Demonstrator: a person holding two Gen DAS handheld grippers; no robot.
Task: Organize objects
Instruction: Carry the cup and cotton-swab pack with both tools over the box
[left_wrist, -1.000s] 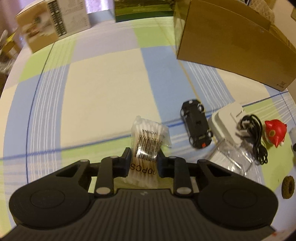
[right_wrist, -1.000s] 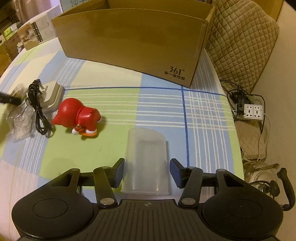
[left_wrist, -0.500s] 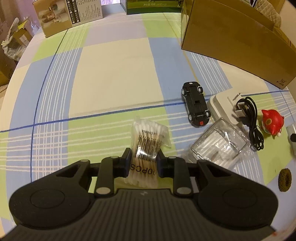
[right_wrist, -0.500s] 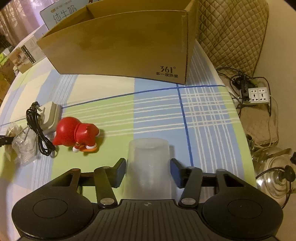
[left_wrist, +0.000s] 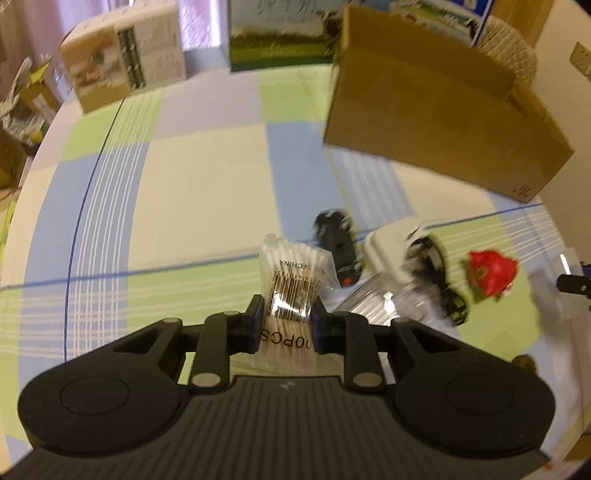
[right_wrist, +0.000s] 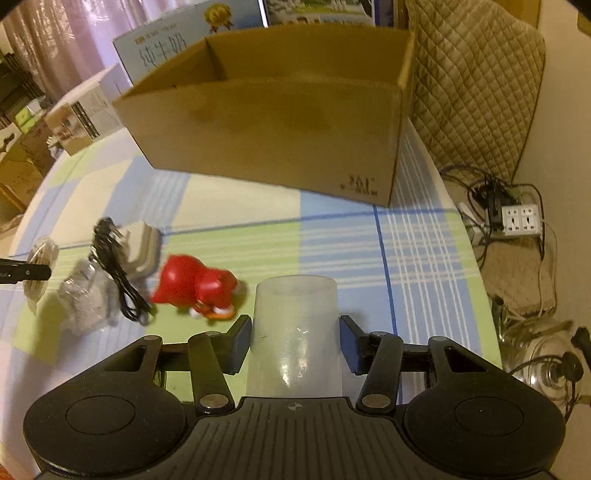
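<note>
My left gripper (left_wrist: 287, 326) is shut on a clear bag of cotton swabs (left_wrist: 293, 291) and holds it above the checked cloth. My right gripper (right_wrist: 294, 341) is shut on a frosted plastic cup (right_wrist: 295, 332), lifted off the cloth. An open cardboard box (right_wrist: 280, 133) stands ahead of it and shows at the right in the left wrist view (left_wrist: 439, 122). On the cloth lie a black toy car (left_wrist: 338, 247), a white charger (left_wrist: 391, 245) with a black cable (right_wrist: 120, 273), a clear plastic case (left_wrist: 373, 302) and a red figurine (right_wrist: 195, 284).
Printed cartons (left_wrist: 125, 74) stand along the far edge of the cloth. A quilted chair (right_wrist: 476, 85), a power strip (right_wrist: 521, 221) with cables and a glass kettle (right_wrist: 543, 354) are off the right side. A small brown ring (left_wrist: 524, 363) lies near the cloth's right edge.
Both grippers have risen with their loads and moved toward the cardboard box; the box looks larger and its open top now shows in the right wrist view.
</note>
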